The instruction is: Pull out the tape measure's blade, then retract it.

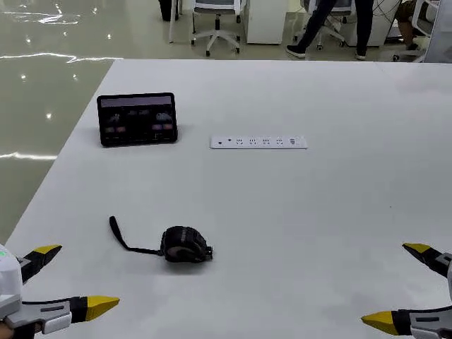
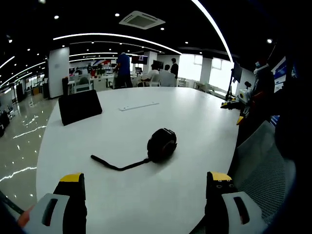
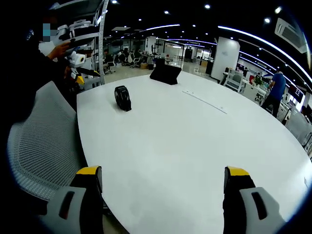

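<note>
Head view: the small black, rounded tape measure lies on the white table at lower left of the frame. Its black wrist strap trails toward the left edge, and we see no blade drawn out. The left gripper sits in the lower-left corner, its 2 yellow-tipped jaws spread and holding nothing. The right gripper sits at lower right, also spread and empty, well apart from the case.

Left gripper view: the case is at centre frame, ahead of the jaws and not touched.

Right gripper view: the case is small, at upper left.

Risks, as we judge them:
- The light case may skid or roll on the smooth top if pinched off-centre.
- A jaw could catch the strap rather than the body.
- The blade hook looks hard to pinch.
- Once drawn, a blade let go freely may whip back.
</note>
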